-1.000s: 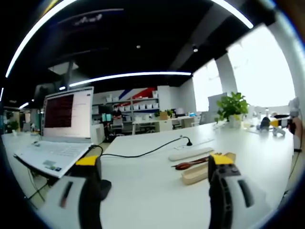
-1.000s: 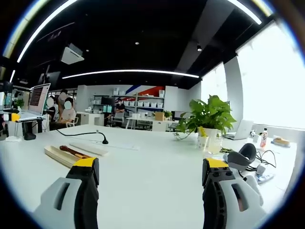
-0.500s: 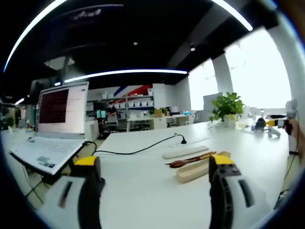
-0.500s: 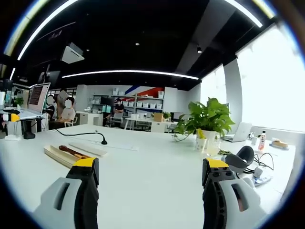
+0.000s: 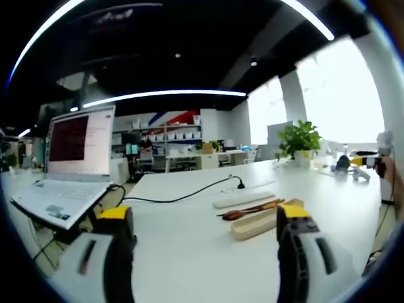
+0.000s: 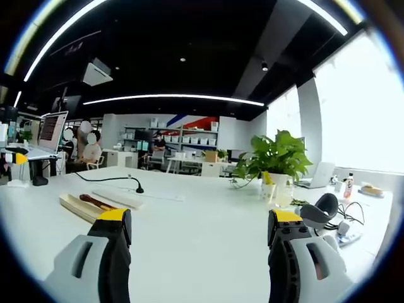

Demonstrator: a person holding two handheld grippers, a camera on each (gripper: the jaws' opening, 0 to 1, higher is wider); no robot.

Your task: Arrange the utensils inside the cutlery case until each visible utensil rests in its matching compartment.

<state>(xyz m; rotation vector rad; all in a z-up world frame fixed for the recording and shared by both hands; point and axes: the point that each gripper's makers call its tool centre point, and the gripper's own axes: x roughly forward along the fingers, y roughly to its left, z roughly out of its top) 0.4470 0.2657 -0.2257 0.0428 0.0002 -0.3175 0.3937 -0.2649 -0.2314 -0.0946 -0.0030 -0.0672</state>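
Observation:
A pale wooden cutlery case lies on the white table, with a brown wooden spoon resting across its top. Behind it lies the flat white lid. My left gripper hovers open in front of the case, its right jaw just near the case's end. In the right gripper view the same case with the brown spoon and the white lid sit to the left, beyond the left jaw. My right gripper is open over bare table.
An open laptop stands on a raised stand at the left. A black cable crosses the table behind the case. A potted plant, a mouse and small items sit at the right. People sit at a far desk.
The left gripper view has shifted slightly, so the case and laptop sit a little further left. The right gripper view is almost unchanged. Nothing has been grasped.

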